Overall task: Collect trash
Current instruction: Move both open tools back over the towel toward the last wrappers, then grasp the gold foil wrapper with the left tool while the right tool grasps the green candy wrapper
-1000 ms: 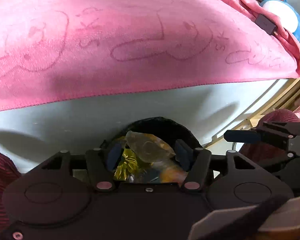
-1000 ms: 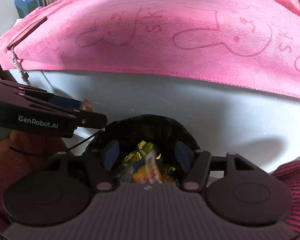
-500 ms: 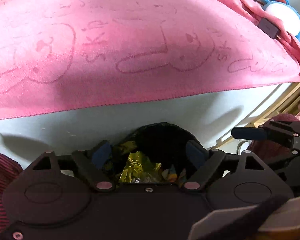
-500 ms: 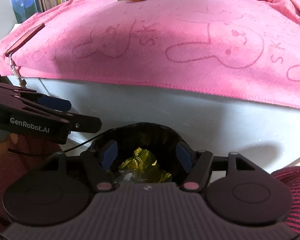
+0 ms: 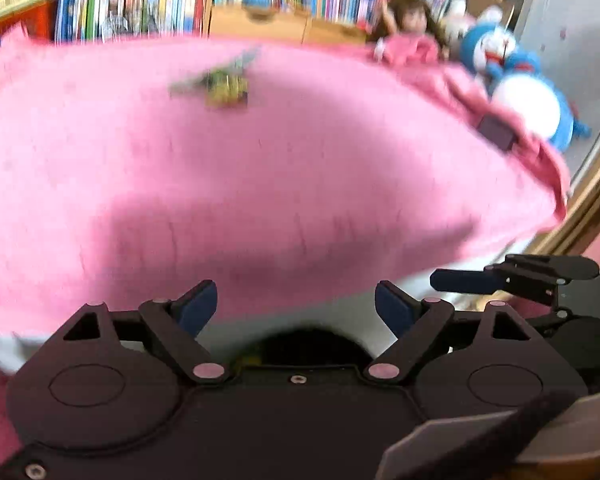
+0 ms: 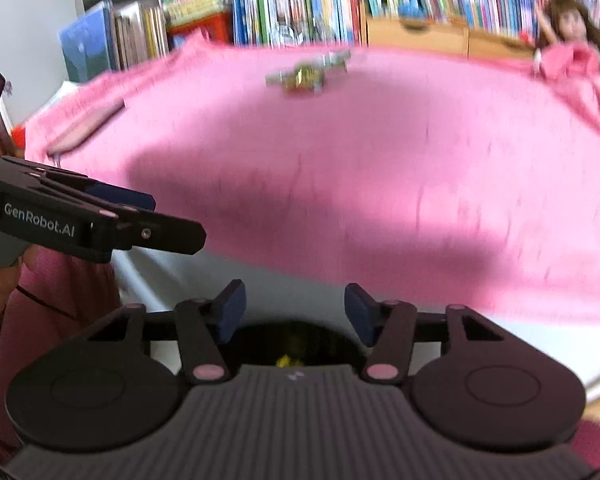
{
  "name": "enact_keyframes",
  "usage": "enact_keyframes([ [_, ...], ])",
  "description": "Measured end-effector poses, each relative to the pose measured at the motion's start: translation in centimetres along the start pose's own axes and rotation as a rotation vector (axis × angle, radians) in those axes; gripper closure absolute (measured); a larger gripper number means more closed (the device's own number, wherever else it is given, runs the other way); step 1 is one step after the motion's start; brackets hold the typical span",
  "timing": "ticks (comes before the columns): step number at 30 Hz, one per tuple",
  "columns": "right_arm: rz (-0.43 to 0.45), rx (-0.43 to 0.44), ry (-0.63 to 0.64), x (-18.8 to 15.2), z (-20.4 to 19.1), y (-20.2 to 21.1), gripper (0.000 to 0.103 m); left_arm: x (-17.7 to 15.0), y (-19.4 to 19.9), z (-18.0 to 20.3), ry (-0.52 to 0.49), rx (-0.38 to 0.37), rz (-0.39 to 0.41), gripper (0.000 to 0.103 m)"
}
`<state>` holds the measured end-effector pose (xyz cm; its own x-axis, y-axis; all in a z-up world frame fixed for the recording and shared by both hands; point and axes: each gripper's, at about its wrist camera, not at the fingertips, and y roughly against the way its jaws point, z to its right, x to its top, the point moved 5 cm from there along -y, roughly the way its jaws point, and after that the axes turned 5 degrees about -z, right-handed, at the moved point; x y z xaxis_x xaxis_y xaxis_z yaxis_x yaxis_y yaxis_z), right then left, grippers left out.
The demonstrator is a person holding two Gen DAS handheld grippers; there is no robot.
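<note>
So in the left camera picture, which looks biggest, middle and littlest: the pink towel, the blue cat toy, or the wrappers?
1. pink towel, fills most of the view.
2. blue cat toy.
3. wrappers, a small blurry clump, far back, so possibly bigger than it looks.

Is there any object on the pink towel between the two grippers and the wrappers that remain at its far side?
Nothing visible. The pink towel lies bare between the left gripper, the right gripper and the wrappers. Both grippers are empty.
</note>
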<state>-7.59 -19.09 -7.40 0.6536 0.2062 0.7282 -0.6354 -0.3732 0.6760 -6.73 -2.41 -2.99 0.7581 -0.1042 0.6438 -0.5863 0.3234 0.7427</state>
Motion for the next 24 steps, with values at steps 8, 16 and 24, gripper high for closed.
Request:
enact_keyframes([
  [8,0.139,-0.048,0.006,5.6,1.7,0.3,0.036,6.4,-0.2,-1.7,0.026,0.073,0.148,0.016],
  [16,0.161,-0.069,-0.112,11.8,6.2,-1.8,0.033,13.0,-6.6,-4.2,0.115,0.143,0.212,0.016],
  [24,0.113,-0.063,-0.220,15.7,9.4,-4.3,0.029,17.4,-13.8,-5.3,0.158,0.197,0.183,0.017],
])
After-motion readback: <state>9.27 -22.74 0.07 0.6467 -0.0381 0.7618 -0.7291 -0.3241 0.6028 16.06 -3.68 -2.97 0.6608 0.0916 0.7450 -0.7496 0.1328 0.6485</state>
